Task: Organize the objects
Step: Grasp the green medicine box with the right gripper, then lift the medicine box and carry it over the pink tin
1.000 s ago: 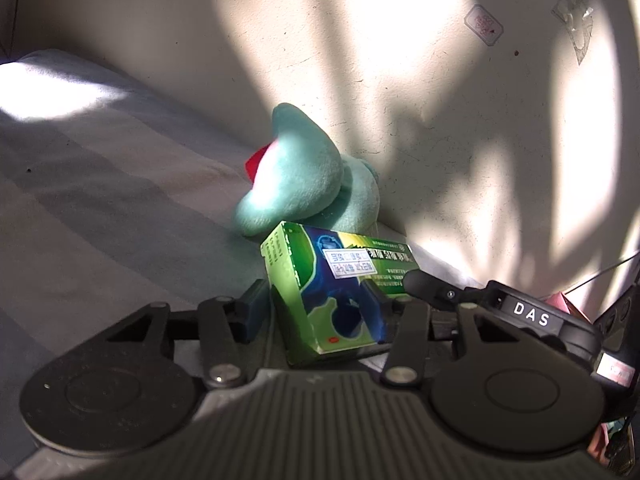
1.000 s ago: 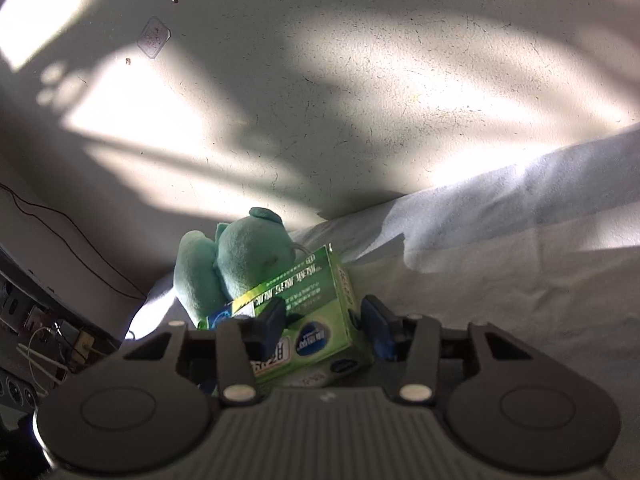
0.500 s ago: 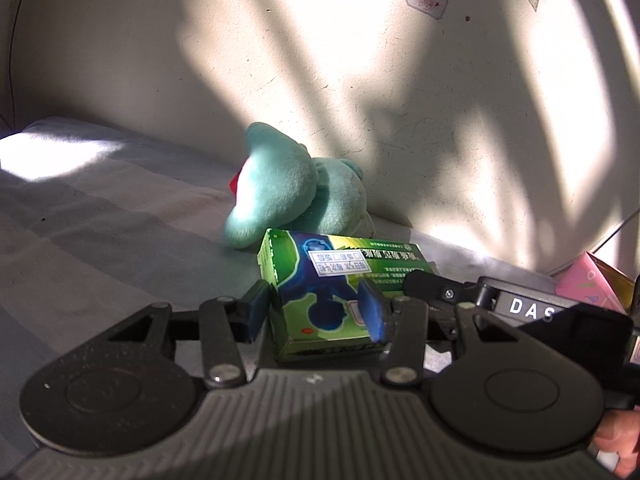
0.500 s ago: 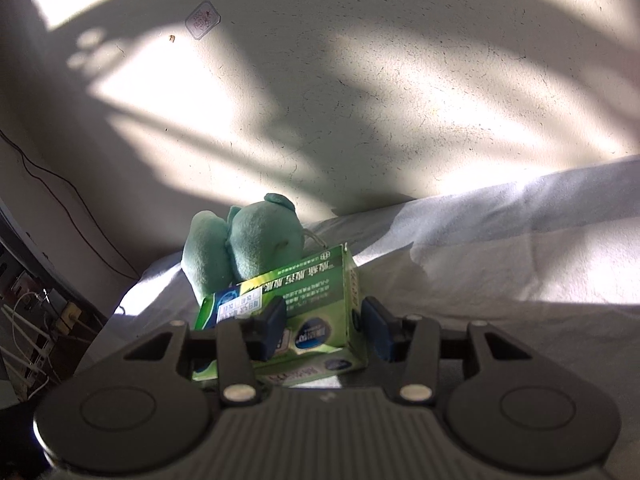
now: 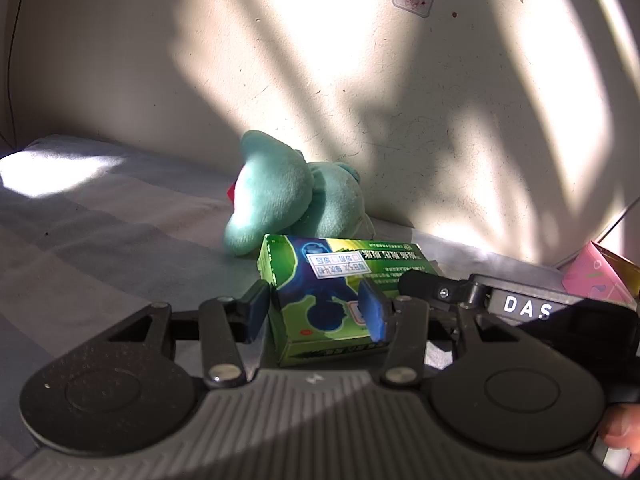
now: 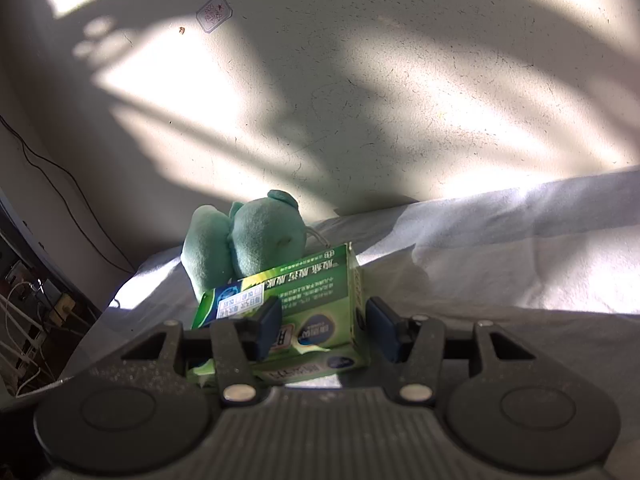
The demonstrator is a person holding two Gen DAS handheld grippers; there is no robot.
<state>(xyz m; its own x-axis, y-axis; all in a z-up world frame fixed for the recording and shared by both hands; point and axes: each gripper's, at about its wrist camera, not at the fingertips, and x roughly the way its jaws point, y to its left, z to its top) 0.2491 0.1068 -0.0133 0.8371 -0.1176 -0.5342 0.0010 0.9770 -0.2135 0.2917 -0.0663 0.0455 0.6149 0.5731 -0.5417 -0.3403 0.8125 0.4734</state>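
A green medicine box (image 5: 340, 268) lies on the bed just in front of a teal plush toy (image 5: 288, 192) that leans by the wall. My left gripper (image 5: 316, 312) is shut on the box's near end, one blue pad on each side. In the right wrist view the same box (image 6: 316, 280) sits between the jaws of my right gripper (image 6: 324, 328), which are opening. Its left pad overlaps the box front and its right pad stands a little off the box's edge. The plush toy (image 6: 248, 240) is behind the box.
The grey striped sheet (image 5: 100, 240) spreads to the left; a rumpled white sheet (image 6: 520, 260) rises to the right. A pink carton (image 5: 592, 276) lies by the wall. The black housing marked DAS (image 5: 520, 308) crowds the box's right end. Cables and plugs (image 6: 24, 320) sit beside the bed.
Both views have rolled, and the box now sits level instead of tilted. The right gripper's pads have drawn apart, leaving a gap at the box's right edge. The left grip is unchanged.
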